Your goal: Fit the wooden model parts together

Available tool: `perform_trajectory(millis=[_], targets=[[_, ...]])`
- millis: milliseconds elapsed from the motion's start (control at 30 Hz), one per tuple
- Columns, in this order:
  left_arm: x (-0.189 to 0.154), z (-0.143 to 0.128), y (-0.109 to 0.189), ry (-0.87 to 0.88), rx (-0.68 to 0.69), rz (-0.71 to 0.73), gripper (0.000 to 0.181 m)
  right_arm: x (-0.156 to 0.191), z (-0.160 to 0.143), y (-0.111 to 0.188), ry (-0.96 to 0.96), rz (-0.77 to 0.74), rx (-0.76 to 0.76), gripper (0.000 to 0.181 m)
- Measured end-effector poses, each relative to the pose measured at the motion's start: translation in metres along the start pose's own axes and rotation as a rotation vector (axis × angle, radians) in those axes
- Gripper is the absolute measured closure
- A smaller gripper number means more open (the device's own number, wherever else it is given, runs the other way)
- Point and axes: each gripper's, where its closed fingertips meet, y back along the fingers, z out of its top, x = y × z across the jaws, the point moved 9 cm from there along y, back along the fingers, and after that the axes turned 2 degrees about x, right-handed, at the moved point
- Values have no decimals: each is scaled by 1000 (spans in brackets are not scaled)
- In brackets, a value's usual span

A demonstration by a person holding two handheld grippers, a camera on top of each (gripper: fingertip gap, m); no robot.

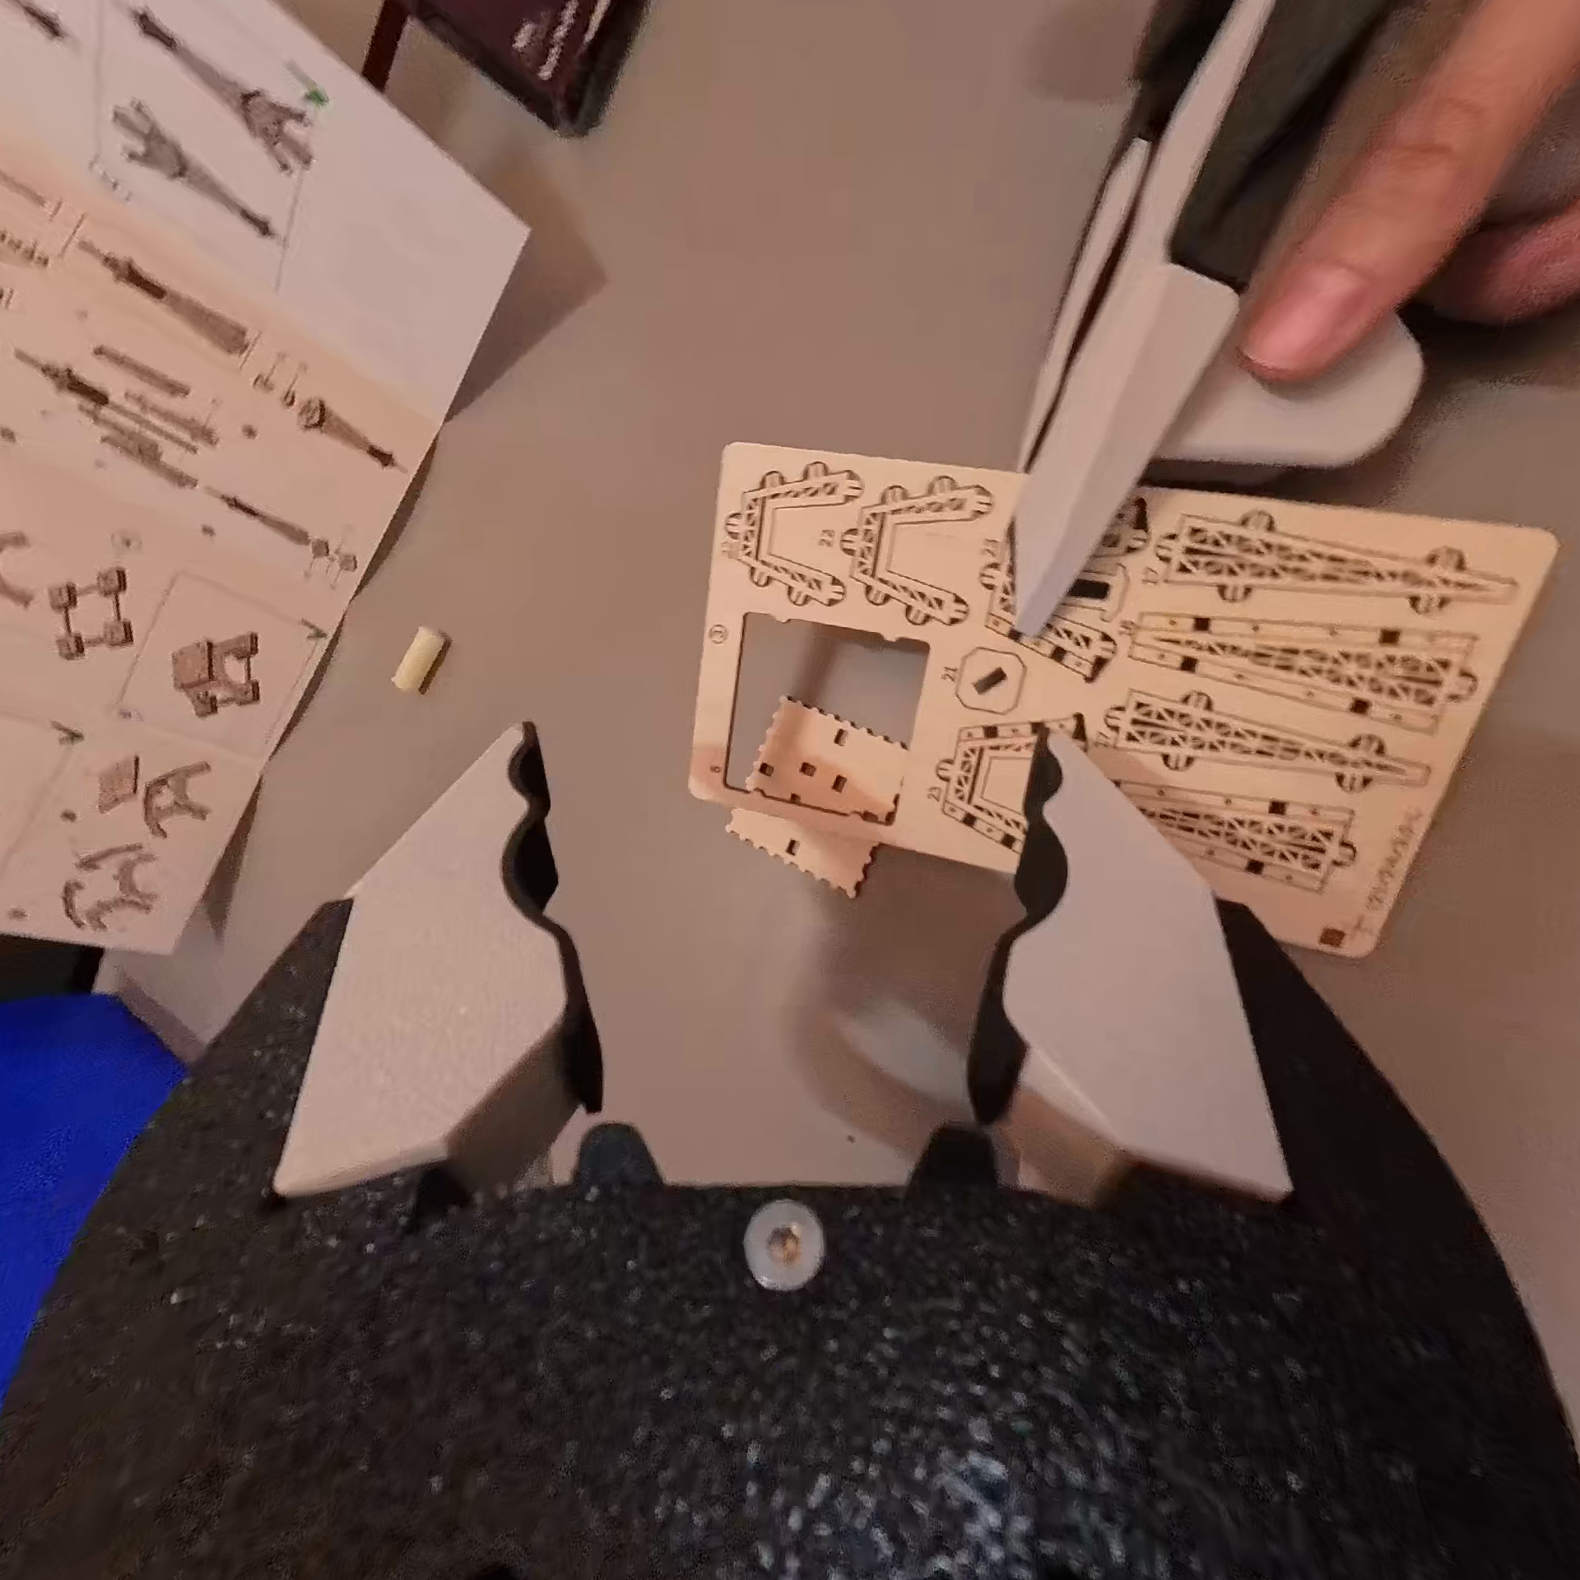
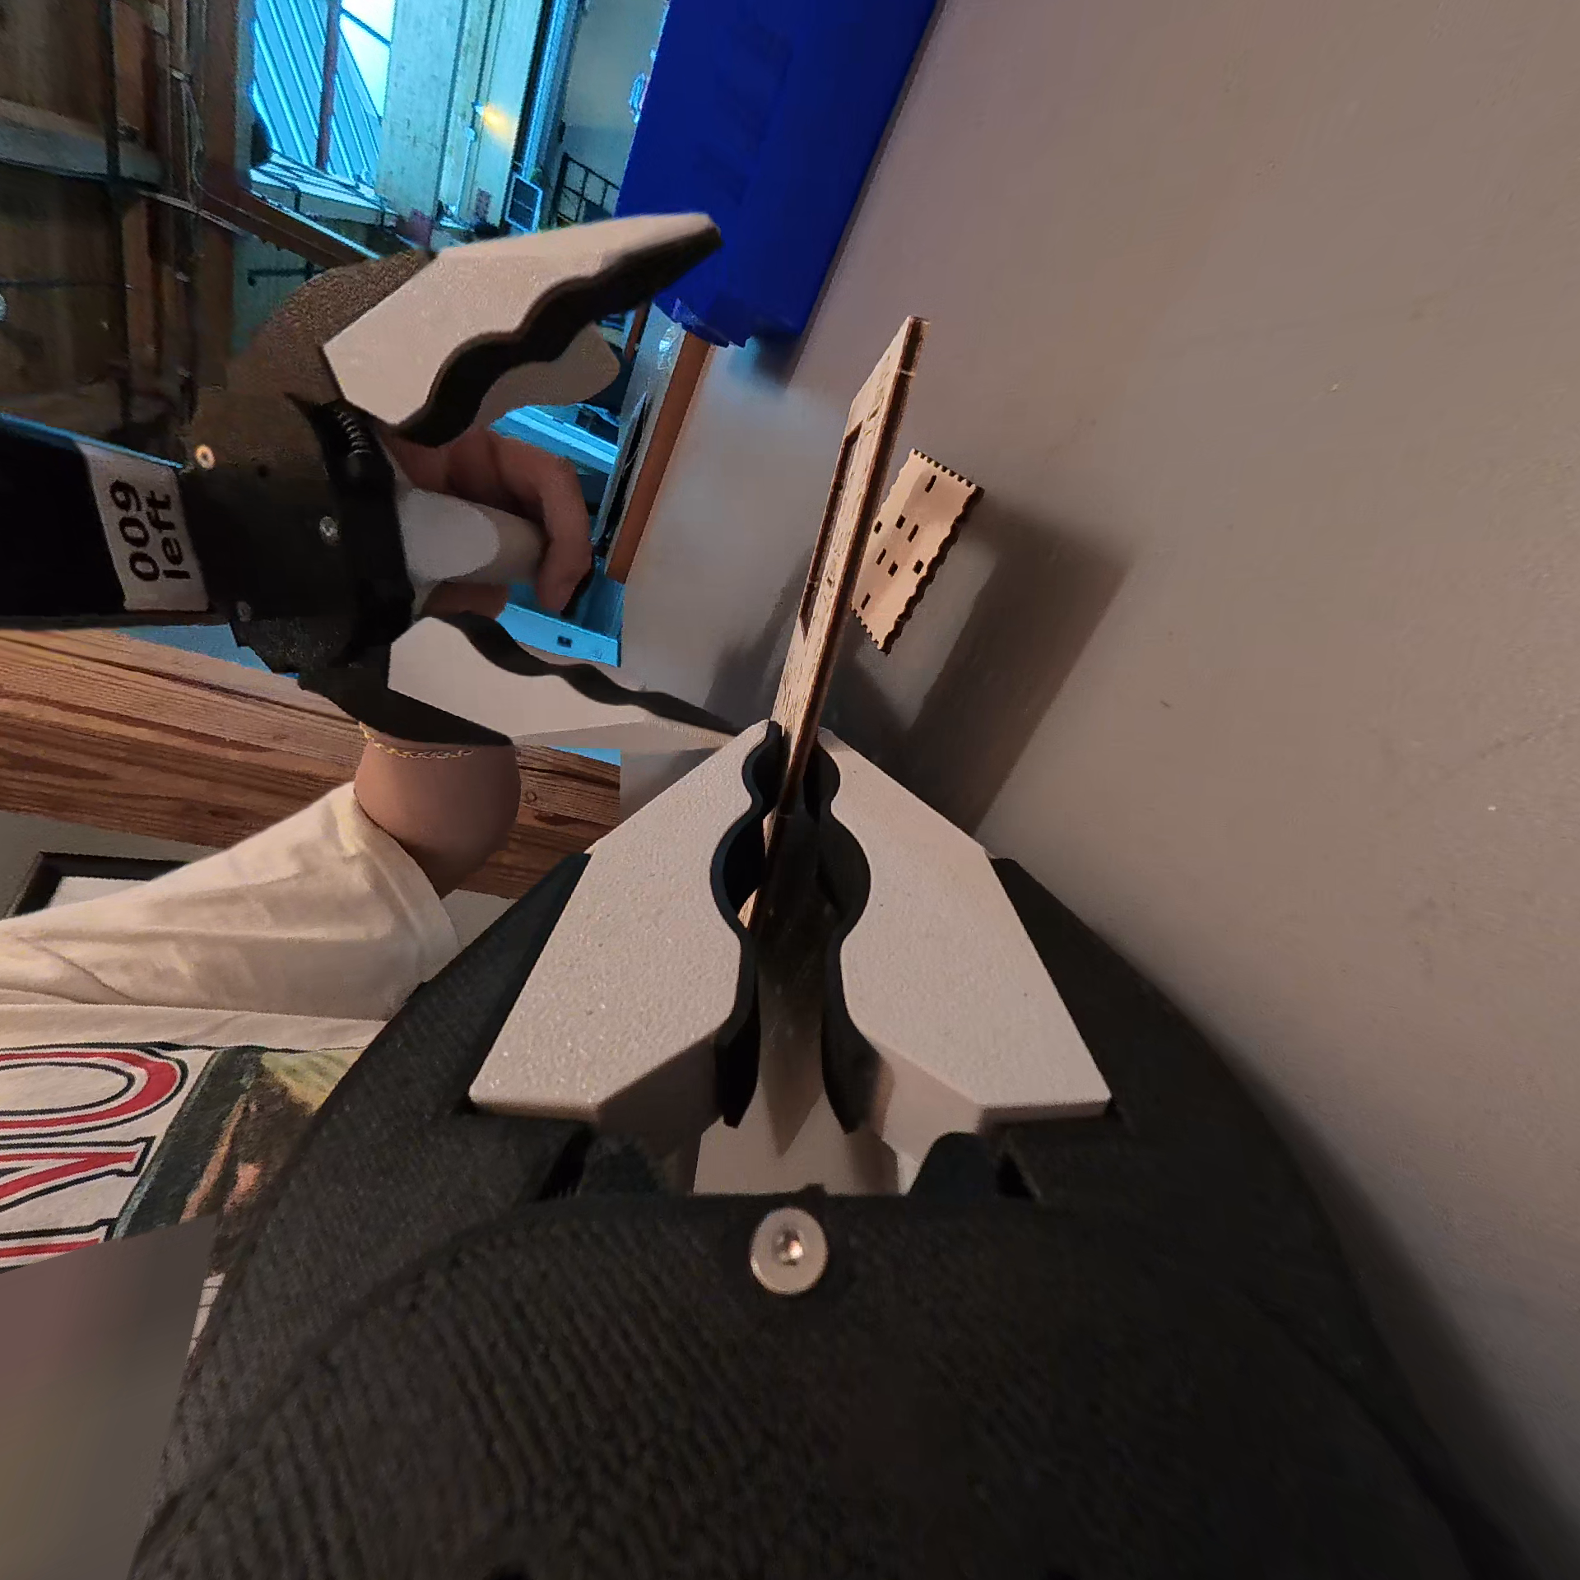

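Note:
A thin wooden sheet (image 1: 932, 727) of laser-cut model parts has one square cut-out. My right gripper (image 1: 1039, 598) is shut on it near its middle. In the right wrist view the sheet (image 2: 855, 530) runs edge-on from between the right gripper's (image 2: 791, 744) closed fingers, held clear of the table. A loose square wooden piece (image 1: 821, 787) with notched edges and small slots lies on the table under the sheet, partly showing through the cut-out; it also shows in the right wrist view (image 2: 915, 556). My left gripper (image 1: 787, 744) is open and empty, just in front of that piece, and shows in the right wrist view (image 2: 714, 479).
A printed instruction sheet (image 1: 171, 427) lies at the left of the grey table (image 1: 769, 299). A small cream cylinder (image 1: 419, 658) lies beside it. A dark box (image 1: 564, 51) sits at the far edge. A blue bin (image 2: 769, 128) stands beyond the table edge. My left tips are roughly 5 cm from the loose square wooden piece (image 1: 821, 787). It turns up in the right wrist view (image 2: 897, 554) as well.

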Motion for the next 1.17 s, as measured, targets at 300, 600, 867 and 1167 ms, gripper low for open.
perform_trajectory(millis=[300, 600, 867, 1167], targets=[[9, -7, -3, 242, 33, 2, 74, 1, 1, 3, 3, 12, -42, 179], [7, -24, -10, 484, 33, -41, 68, 0, 2, 4, 3, -10, -58, 178], [5, -20, -13, 427, 79, -11, 64, -1, 2, 3, 4, -26, -53, 178], [2, -5, -13, 265, 145, 28, 71, -2, 2, 3, -10, -26, -48, 177]])
